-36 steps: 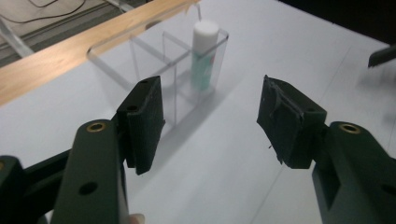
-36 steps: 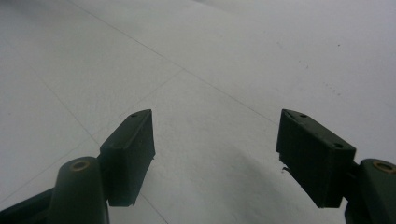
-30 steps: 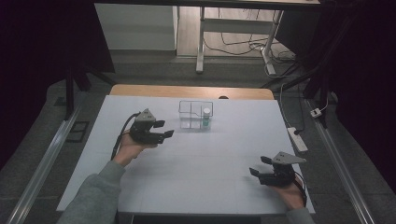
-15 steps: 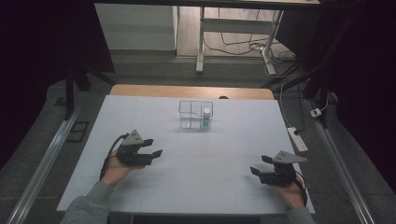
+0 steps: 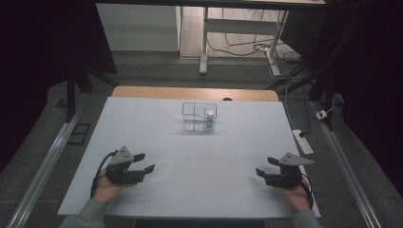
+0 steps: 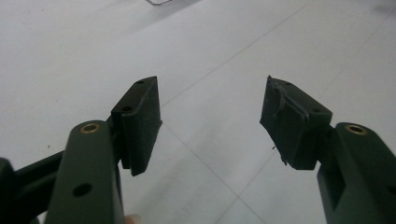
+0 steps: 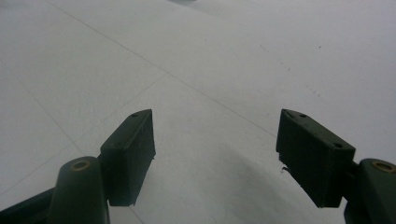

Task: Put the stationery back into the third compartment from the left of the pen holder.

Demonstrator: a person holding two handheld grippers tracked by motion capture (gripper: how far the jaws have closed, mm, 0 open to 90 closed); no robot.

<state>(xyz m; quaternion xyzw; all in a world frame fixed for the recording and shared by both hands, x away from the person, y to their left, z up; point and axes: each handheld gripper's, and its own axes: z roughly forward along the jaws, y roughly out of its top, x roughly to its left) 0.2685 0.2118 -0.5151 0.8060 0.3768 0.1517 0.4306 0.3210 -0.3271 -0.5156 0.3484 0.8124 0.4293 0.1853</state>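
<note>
Resting near the front edge of the white table (image 5: 190, 142), the left gripper (image 5: 145, 162) and the right gripper (image 5: 263, 166) are held well apart, one at each front corner. Both sets of jaws are seen spread wide with nothing between them; the left ones have just been opening a little further. Farther back, near the middle of the far edge, a clear two-compartment container (image 5: 198, 117) is set, and a small white-capped bottle (image 5: 209, 120) is stood upright in its right compartment.
</note>
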